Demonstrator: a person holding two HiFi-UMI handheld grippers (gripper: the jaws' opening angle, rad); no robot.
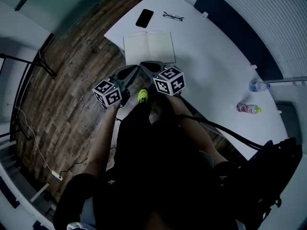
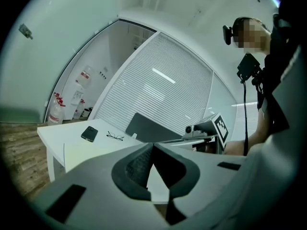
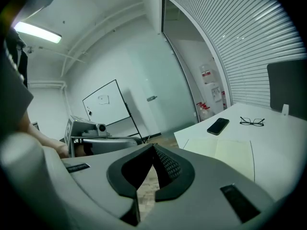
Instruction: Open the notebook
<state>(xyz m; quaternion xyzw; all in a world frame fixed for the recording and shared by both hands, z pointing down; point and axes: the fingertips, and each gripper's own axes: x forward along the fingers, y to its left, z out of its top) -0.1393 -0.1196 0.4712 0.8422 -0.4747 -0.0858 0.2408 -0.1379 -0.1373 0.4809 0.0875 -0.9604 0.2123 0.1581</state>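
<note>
Your left gripper (image 2: 152, 145) and right gripper (image 3: 153, 146) are both closed on nothing, tips close together at the near edge of the open notebook (image 1: 148, 46), partly covering it, on the white table (image 1: 216, 66).

my head camera sits high and looks steeply down past my own body, with the white table (image 1: 216, 66) some way off in the upper right of the frame. the left gripper (image 2: 152, 145) camera and the right gripper (image 3: 153, 146) camera sit low near the table's edge, looking close over their jaws. all three views share the notebook (image 1: 148, 47), phone (image 1: 144, 18) and glasses (image 1: 172, 17).
</note>
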